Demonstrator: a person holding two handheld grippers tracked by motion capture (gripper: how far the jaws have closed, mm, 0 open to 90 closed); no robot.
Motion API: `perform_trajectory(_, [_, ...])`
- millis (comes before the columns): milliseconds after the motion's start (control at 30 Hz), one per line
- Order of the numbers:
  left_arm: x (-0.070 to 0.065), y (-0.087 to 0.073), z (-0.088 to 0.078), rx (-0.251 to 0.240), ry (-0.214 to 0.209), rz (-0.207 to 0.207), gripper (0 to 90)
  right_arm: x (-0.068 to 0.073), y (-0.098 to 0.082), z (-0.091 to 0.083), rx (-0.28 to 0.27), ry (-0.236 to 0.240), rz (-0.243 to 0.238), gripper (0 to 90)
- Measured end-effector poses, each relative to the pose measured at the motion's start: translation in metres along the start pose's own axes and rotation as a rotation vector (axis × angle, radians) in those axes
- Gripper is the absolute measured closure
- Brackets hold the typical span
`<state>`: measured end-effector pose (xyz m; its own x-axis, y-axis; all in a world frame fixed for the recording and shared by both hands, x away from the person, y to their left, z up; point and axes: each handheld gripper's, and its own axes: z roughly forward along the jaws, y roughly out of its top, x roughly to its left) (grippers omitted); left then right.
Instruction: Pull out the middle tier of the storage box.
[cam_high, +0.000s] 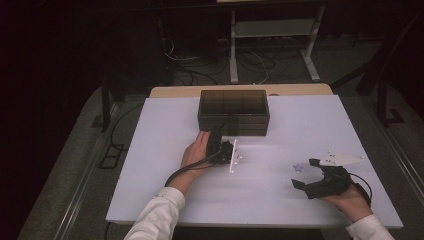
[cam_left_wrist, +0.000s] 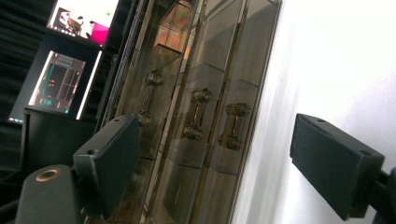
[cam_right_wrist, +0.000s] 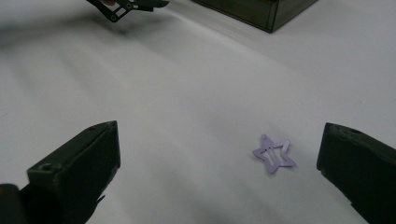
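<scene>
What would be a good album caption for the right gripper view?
Open right gripper poised over a small purple star-shaped hair clip lying on the white table.

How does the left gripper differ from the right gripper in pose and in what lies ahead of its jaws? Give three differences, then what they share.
1. The left gripper is up against the smoky drawer box; the right gripper sits apart, near the table's right edge.
2. The left gripper faces the box's drawer handles; the right gripper faces a purple star hair clip.
3. The left gripper's plate stands on edge; the right gripper's lies flat.

Both have black jaws standing apart, gripping nothing.
</scene>
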<state>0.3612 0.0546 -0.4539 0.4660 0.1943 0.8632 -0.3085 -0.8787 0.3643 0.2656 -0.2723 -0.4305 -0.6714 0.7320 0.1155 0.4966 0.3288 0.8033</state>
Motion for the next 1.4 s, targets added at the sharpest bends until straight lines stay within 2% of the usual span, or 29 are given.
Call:
perform_trajectory(233, [-0.002, 0.002, 0.0, 0.012, 0.021, 0.062, 22.3, 0.0, 0.0, 0.0, -0.001, 0.0, 0.002, 0.0])
perform_trajectory(367, [-0.004, 0.002, 0.001, 0.024, 0.018, 0.099, 29.4, 0.0, 0.0, 0.0, -0.001, 0.0, 0.001, 0.0])
perform_trajectory(567, [-0.006, 0.003, 0.002, 0.037, 0.03, 0.13, 36.4, 0.0, 0.0, 0.0, -0.001, 0.0, 0.001, 0.0])
perform_trajectory(767, [-0.01, 0.005, 0.003, 0.055, 0.044, 0.186, 42.9, 0.0, 0.0, 0.001, -0.001, 0.0, 0.0, 0.0])
perform_trajectory(1067, [-0.011, 0.007, 0.007, 0.08, 0.075, 0.234, 49.6, 0.0, 0.0, 0.001, -0.001, 0.0, 0.001, 0.0])
perform_trajectory(1300, [-0.014, 0.009, 0.013, 0.096, 0.077, 0.273, 53.6, -0.001, 0.0, 0.001, 0.001, 0.0, 0.002, 0.0])
perform_trajectory(1400, [-0.013, 0.009, 0.015, 0.105, 0.084, 0.276, 55.7, -0.001, 0.0, 0.001, 0.0, 0.001, 0.004, 0.0])
